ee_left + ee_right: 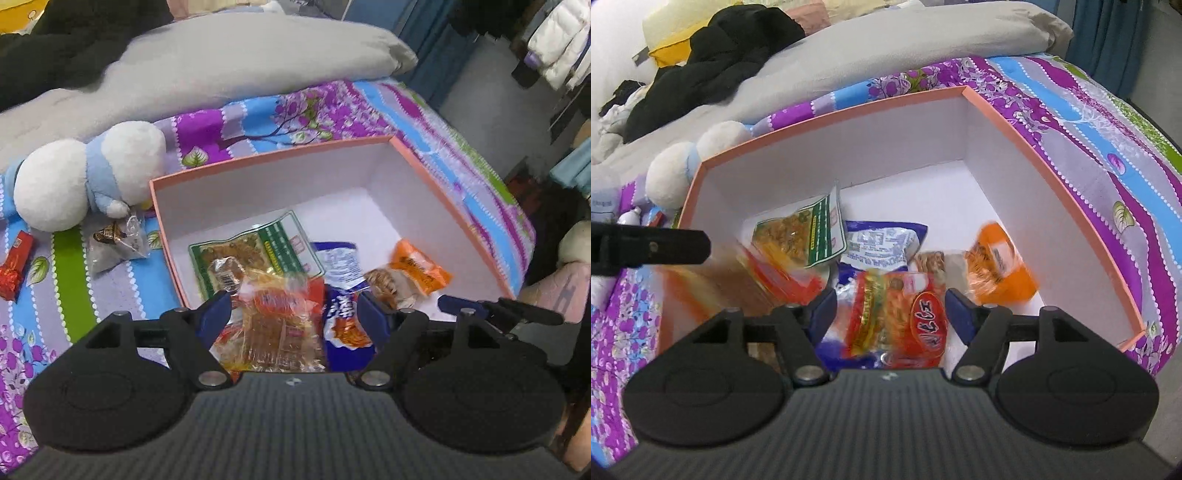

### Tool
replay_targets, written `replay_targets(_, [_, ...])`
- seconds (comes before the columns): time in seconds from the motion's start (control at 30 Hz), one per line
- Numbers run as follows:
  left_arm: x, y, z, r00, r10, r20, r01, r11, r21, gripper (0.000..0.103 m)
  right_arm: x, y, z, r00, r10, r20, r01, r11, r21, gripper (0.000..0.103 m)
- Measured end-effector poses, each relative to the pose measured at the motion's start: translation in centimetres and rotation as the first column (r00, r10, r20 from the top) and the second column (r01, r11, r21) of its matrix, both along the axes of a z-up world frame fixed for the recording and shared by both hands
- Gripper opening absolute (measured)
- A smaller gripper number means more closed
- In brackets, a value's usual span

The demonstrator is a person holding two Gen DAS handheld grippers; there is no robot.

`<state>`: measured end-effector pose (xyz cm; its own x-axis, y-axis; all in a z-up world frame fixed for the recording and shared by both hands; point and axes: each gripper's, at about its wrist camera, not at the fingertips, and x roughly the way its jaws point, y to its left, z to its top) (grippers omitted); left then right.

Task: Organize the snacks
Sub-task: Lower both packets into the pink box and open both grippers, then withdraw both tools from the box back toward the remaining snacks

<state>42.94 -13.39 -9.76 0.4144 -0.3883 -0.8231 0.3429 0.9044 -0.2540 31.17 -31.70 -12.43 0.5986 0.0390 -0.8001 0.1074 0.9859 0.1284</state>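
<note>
Inspector: Over the near end of the pink box (273, 157) on the bed (258, 122), both tools point steeply down into it. Left gripper (293, 314): fingers spread, a clear packet with red print (277, 325) blurred between them, no pad pressing on it. I read that as released.

Clerk: And the right?

Inspector: Right gripper (890, 314): same finding. A red and yellow packet (897, 314) sits blurred in the gap, clear of both fingers. It looks dropped, not held.

Clerk: Where do the snacks stand?

Inspector: Most are inside the box, piled at the near end: a green packet (255, 251), a blue and white bag (340, 266), an orange packet (421, 269). The far half of the box floor is bare. My judgement is that the tools hang low over the pile so the packets fall short and stay inside the walls.

Clerk: Anything outstanding?

Inspector: Yes. On the bedspread left of the box lie a clear bag (118, 243) and a red packet (16, 269), beside a white plush toy (88, 177). Neither is in the box, so the task seems unfinished.

Clerk: Risks?

Inspector: The pile crowds one end; further drops there may slide over the near edge. The empty far half would serve better.
</note>
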Motion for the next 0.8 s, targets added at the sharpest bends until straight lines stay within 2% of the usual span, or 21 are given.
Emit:
replay_targets(0.1, [-0.5, 0.4, 0.8, 1.0, 0.003, 0.025, -0.003, 1.0, 0.008, 0.079, -0.7, 0.0, 0.5, 1.0, -0.005, 0.025, 0.005, 1.0, -0.001, 0.067])
replay_targets(0.33, [-2.6, 2.2, 3.0, 0.997, 0.024, 0.075, -0.02, 0.999, -0.05, 0.079, -2.8, 0.2, 1.9, 0.996, -0.014, 0.093, 0.014, 1.0, 0.0, 0.067])
replay_targets(0.53, [-5.3, 4.8, 4.6, 0.993, 0.042, 0.114, -0.036, 0.998, -0.054, 0.079, -5.9, 0.2, 2.4, 0.991, -0.048, 0.129, 0.044, 0.998, 0.038, 0.067])
replay_targets(0.8, [-9.7, 7.9, 5.4, 0.979, 0.096, 0.178, -0.075, 0.99, -0.118, 0.079, -10.7, 2.8, 3.3, 0.98, -0.017, 0.198, 0.009, 0.999, 0.041, 0.067])
